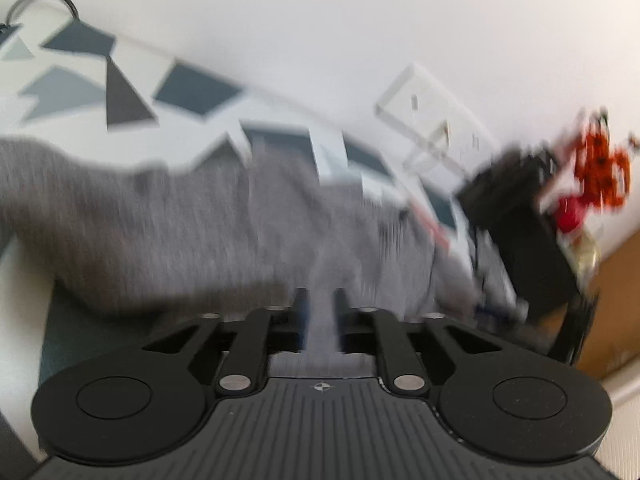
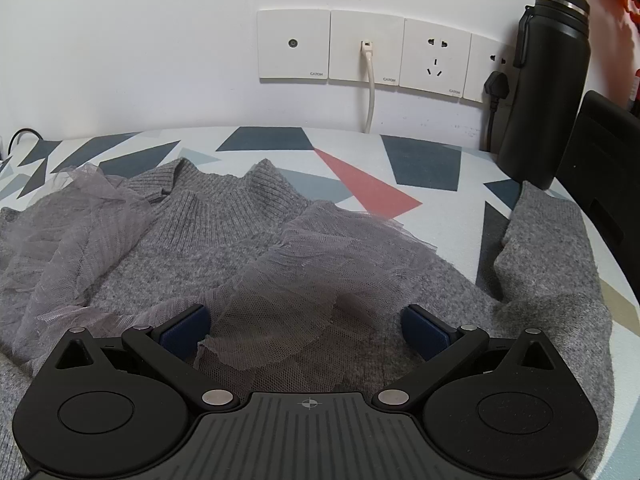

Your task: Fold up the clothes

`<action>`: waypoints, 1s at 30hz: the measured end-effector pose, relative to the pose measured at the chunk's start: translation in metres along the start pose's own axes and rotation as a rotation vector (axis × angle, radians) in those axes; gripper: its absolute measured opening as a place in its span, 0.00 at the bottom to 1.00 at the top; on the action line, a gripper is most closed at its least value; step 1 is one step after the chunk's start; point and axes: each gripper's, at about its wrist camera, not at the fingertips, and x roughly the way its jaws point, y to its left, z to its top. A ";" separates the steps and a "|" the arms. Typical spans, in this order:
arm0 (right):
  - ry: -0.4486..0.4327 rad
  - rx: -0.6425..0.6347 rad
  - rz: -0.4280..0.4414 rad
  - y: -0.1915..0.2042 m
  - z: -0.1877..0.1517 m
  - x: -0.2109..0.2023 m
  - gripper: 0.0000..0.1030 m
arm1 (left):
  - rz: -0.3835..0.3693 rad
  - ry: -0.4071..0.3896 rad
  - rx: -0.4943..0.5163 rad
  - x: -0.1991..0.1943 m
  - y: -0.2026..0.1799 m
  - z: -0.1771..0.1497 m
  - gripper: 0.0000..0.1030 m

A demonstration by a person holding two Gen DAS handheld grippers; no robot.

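I see the sweater [image 2: 200,248] lying on the table [image 2: 360,152], the bottle [image 2: 548,80] standing far right, wall sockets [image 2: 368,48] behind.

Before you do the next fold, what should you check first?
1. Left gripper shut on sweater: ok, fabric pinched between its fingers.
2. Right gripper open over the ruffle: ok.
3. Left view sharp: not ok, blurred.
4. Sweater flat: not ok, sleeve bent, ruffles bunched.
5. Bottle off the sweater: cannot tell, the sleeve end lies right by its base.
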 end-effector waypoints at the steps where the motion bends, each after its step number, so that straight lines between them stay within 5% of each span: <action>1: 0.000 0.000 0.000 0.000 0.000 0.000 0.99 | 0.020 -0.029 0.009 0.002 -0.002 0.007 0.69; 4: 0.000 0.001 -0.001 0.000 0.000 0.000 0.99 | 0.100 -0.093 0.058 0.015 -0.012 0.027 0.70; 9: 0.000 0.001 -0.002 0.000 0.000 0.000 0.99 | 0.101 -0.063 0.155 0.048 -0.040 0.055 0.64; 13: 0.000 0.001 -0.001 0.000 0.000 0.000 0.99 | 0.063 0.063 0.051 0.085 -0.042 0.062 0.57; 18: 0.000 0.001 -0.002 0.000 0.000 0.000 0.99 | 0.107 0.046 -0.008 0.111 -0.037 0.056 0.53; 21: -0.001 0.001 -0.001 0.000 0.000 0.000 0.99 | 0.108 0.008 -0.041 0.116 -0.028 0.056 0.32; 23: -0.001 0.001 -0.001 0.000 0.000 0.000 0.99 | 0.110 -0.010 -0.059 0.117 -0.022 0.055 0.09; 30: -0.001 0.001 -0.001 0.000 0.000 0.000 0.99 | 0.091 -0.123 -0.043 0.074 -0.008 0.047 0.02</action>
